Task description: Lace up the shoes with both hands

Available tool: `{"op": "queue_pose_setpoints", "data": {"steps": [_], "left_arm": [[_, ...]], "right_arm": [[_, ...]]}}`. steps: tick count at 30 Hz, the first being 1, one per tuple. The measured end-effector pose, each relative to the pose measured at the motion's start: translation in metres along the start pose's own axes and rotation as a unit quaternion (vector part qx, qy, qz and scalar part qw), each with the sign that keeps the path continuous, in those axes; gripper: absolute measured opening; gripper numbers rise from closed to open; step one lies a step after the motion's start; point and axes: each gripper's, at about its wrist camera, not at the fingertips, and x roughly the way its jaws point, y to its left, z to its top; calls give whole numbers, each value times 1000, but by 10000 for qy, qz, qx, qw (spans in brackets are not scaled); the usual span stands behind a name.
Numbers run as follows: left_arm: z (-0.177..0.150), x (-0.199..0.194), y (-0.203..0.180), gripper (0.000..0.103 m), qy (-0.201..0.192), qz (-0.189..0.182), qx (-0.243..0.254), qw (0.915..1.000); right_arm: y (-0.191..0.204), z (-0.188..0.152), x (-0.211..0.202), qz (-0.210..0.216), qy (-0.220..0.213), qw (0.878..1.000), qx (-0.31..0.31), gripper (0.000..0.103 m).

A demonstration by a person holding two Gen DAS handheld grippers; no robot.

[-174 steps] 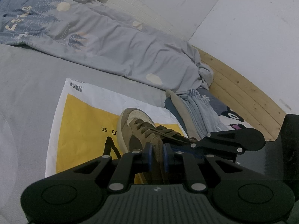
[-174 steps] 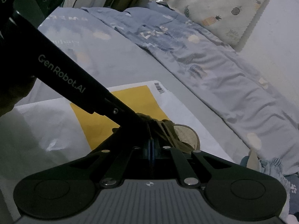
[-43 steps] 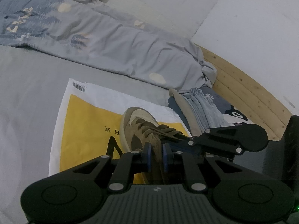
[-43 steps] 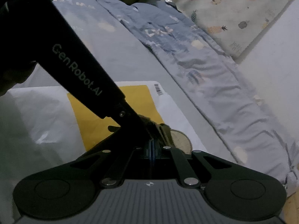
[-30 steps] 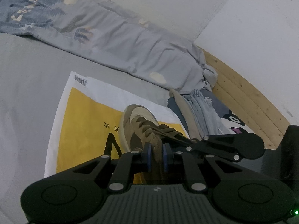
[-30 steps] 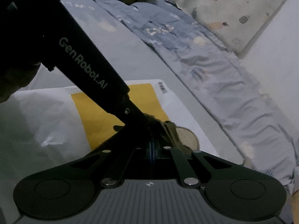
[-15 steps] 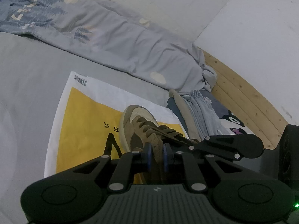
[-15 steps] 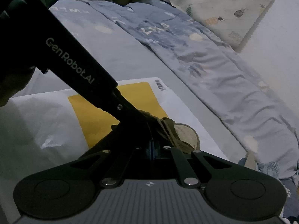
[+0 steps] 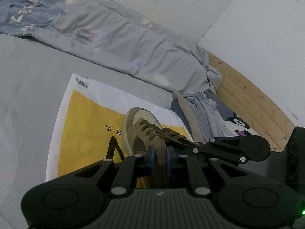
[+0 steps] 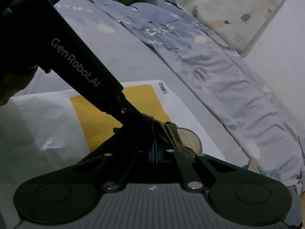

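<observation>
Okay, my left gripper [image 9: 159, 159] is nearly closed, its blue pads [image 9: 151, 159] pinching the heel collar of the brown shoe [image 9: 142, 131]. My right gripper [image 10: 154, 148] is clamped tight, pads together on the brown laces [image 10: 167, 133]; in the left view it reaches in from 3 o'clock onto the tongue area. Compared with the earlier frames, nothing much differs: same grips, shoe in the same spot, only slight view wobble. Shoe sits toe toward 11 o'clock on a yellow-and-white mailer bag [image 9: 85, 118] laid on a grey bed sheet [image 9: 28, 87]. Rumpled blue quilt [image 9: 114, 38] at 12, folded clothes [image 9: 205, 114] at 2, wooden bed rail [image 9: 247, 99] by white wall [image 9: 257, 28]. Pineapple-print pillow [image 10: 228, 9] shows in the right view.
</observation>
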Motion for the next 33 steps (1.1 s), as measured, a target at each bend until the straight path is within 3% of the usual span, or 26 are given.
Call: {"op": "queue_pose_setpoints", "data": {"steps": [14,33], "left_arm": [[0,0,-2,10,0,33,74,10000],[-2,0,-10,10,-21,166,234,9996]], "right_arm": [[1,2,-1,66,52,9999,-135,1],[13,7,2,-200,109,9984,-524,1]]}}
